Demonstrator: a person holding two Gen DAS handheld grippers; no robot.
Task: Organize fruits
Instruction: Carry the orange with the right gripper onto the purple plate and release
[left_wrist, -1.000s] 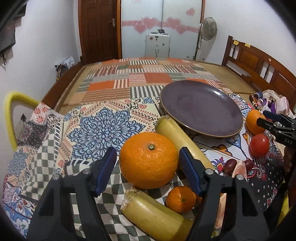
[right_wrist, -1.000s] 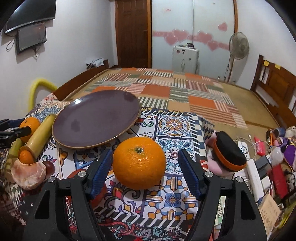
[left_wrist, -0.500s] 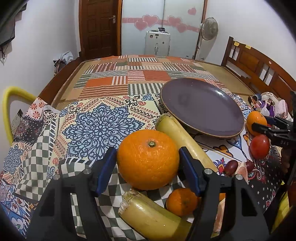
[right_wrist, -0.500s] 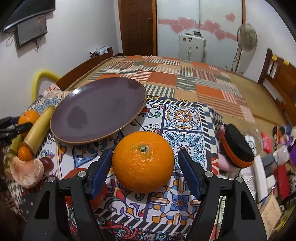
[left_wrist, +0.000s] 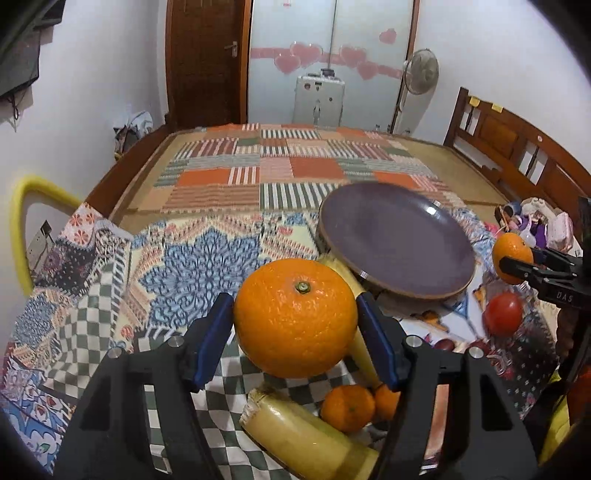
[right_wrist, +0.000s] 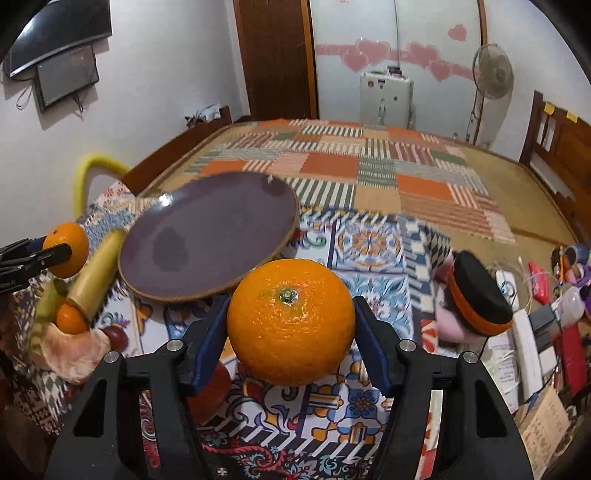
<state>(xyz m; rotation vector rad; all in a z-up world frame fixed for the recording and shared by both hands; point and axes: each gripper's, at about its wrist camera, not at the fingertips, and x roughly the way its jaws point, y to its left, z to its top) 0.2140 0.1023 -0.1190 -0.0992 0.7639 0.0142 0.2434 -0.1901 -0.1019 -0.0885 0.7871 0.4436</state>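
Note:
My left gripper (left_wrist: 295, 325) is shut on a large orange (left_wrist: 293, 317) and holds it above the patterned cloth. My right gripper (right_wrist: 290, 325) is shut on a second large orange (right_wrist: 290, 321), also lifted. A dark purple plate (left_wrist: 397, 243) lies ahead, between the two grippers; it also shows in the right wrist view (right_wrist: 208, 240). Below the left gripper lie two yellow bananas (left_wrist: 306, 439) and small tangerines (left_wrist: 347, 408). A red tomato (left_wrist: 503, 318) sits under the right gripper.
A peeled fruit (right_wrist: 70, 350) and dark dates (right_wrist: 116, 334) lie by the bananas. A black and orange pouch (right_wrist: 478, 299) and clutter of bottles and packets (right_wrist: 546, 325) sit at the right. A patchwork bed (left_wrist: 291, 173) lies beyond the table.
Both grippers have closed on their oranges and lifted them off the cloth. Both views have risen and tilted slightly.

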